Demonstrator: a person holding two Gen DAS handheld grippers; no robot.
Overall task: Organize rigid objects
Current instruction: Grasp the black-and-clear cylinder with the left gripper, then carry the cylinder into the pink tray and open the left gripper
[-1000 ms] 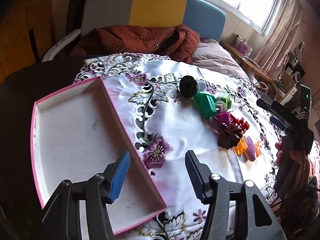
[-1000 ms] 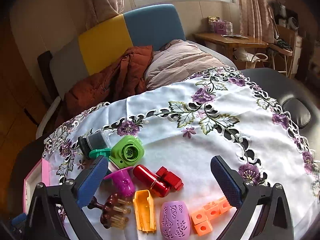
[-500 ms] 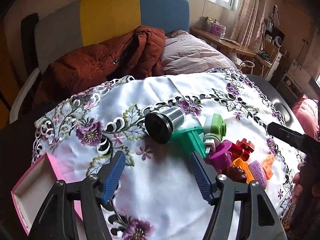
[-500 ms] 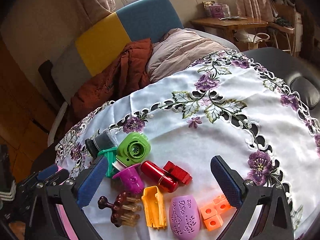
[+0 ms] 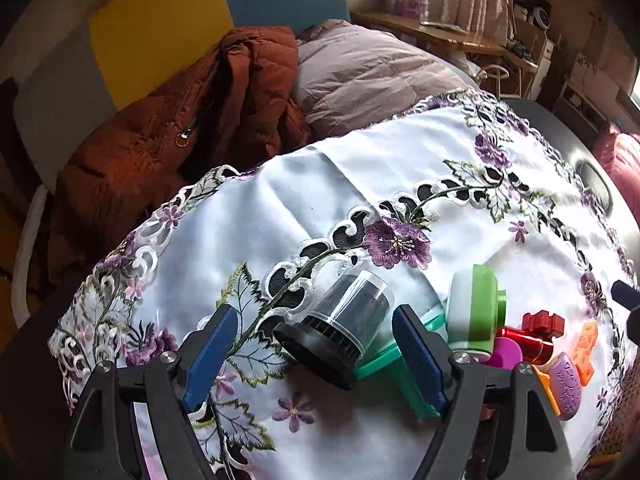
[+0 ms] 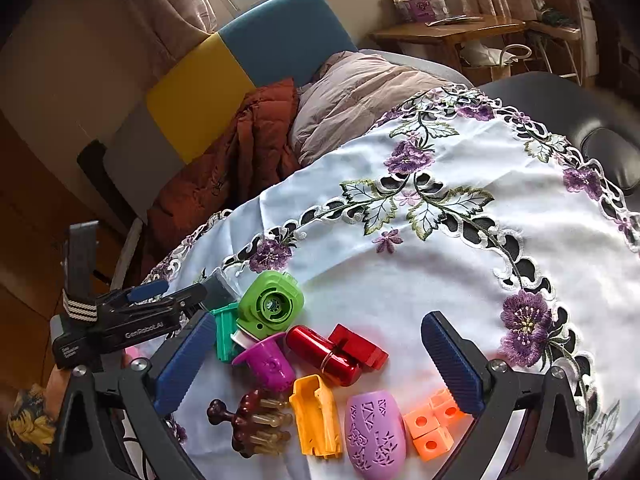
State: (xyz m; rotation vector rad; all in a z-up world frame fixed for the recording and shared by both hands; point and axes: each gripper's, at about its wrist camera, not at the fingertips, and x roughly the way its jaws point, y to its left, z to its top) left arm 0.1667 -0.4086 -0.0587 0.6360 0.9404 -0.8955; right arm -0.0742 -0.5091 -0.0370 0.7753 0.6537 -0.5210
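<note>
In the left wrist view, the left gripper (image 5: 316, 350) hangs low over the white tablecloth embroidered with purple flowers (image 5: 360, 184), its blue-padded fingers (image 5: 210, 350) spread wide apart to either side of a clear-walled black cylinder with a wide black cap (image 5: 340, 334) that lies on its side on the cloth, touched by neither pad. Just behind the right finger sits a teal plastic piece (image 5: 384, 360), then an upright green and white plastic roller (image 5: 474, 312), a shiny red metallic tube (image 5: 528, 340) and a lilac patterned oval (image 5: 566, 386). In the right wrist view, the right gripper (image 6: 320, 364) also stands with its jaws wide apart and empty above the cluster of toys: the green roller (image 6: 272, 306), a magenta plastic cup shape (image 6: 270, 366), the red tube (image 6: 326, 354), a dark brown pronged piece (image 6: 250, 422), a yellow-orange plastic channel (image 6: 316, 416), the lilac oval (image 6: 374, 434) and linked orange cubes (image 6: 434, 424). The left gripper (image 6: 168, 294) shows at the left edge, beside the teal piece (image 6: 224, 332).
</note>
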